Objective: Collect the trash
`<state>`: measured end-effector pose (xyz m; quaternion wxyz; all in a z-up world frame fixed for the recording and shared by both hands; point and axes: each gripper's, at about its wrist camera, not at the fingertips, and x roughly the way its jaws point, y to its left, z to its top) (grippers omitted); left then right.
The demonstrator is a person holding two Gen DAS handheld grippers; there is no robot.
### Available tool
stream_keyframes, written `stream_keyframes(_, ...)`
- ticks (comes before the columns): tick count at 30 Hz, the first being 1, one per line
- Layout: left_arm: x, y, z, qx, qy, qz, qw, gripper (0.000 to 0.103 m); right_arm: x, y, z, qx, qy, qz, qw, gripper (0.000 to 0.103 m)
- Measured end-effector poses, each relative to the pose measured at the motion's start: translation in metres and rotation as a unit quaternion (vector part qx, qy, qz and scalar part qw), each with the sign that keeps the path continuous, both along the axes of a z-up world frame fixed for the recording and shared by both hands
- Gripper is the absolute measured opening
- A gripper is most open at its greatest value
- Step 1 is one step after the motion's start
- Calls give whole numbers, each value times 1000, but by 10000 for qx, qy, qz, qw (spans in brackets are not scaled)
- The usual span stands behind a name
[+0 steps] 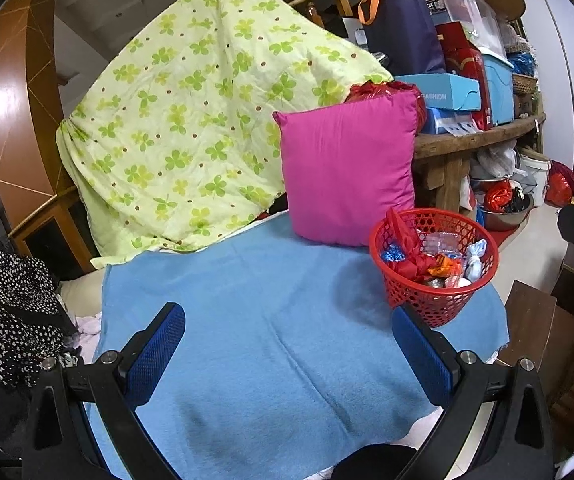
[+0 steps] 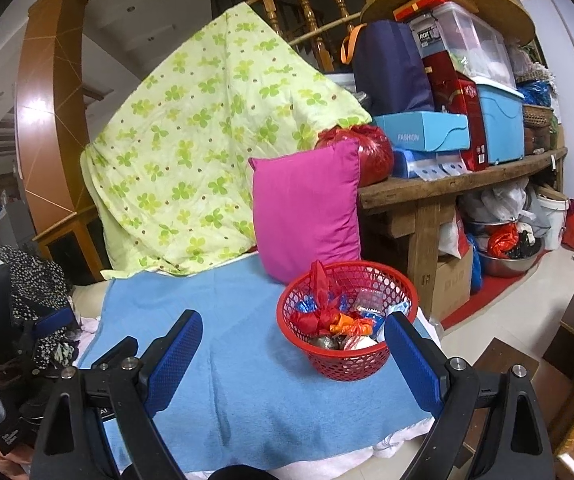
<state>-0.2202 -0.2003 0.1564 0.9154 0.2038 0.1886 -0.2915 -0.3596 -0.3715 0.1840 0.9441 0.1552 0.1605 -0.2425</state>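
Note:
A red plastic basket [image 1: 439,300] [image 2: 339,362] stands on a blue towel [image 1: 255,340] [image 2: 243,380], at its right side. It holds several wrappers: red, orange, blue and clear ones [image 2: 335,320]. My left gripper [image 1: 289,316] is open over bare towel, with its right finger beside the basket's lower left. My right gripper [image 2: 293,328] is open too, with nothing pressed between its blue pads; the basket shows between the fingers, a little ahead. The left gripper's finger [image 2: 53,320] shows at the left edge of the right wrist view.
A pink cushion [image 1: 347,168] [image 2: 307,208] leans behind the basket, beside a green clover quilt [image 1: 191,120] [image 2: 207,140]. A wooden bench [image 2: 427,196] piled with boxes and bags stands to the right. A black dotted cloth [image 1: 7,316] lies at the left. Tiled floor [image 2: 507,312] lies on the right.

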Motion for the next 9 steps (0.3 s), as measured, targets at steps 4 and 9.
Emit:
stream_keyframes(4, 18, 3, -10, -80, 140, 17, 9999, 103, 22, 0, -12, 9, 108, 93, 9999, 94)
stream_keyframes(9, 71, 30, -37, -169, 615, 329, 9974, 103, 71, 11, -42, 76, 342, 527, 9980, 94)
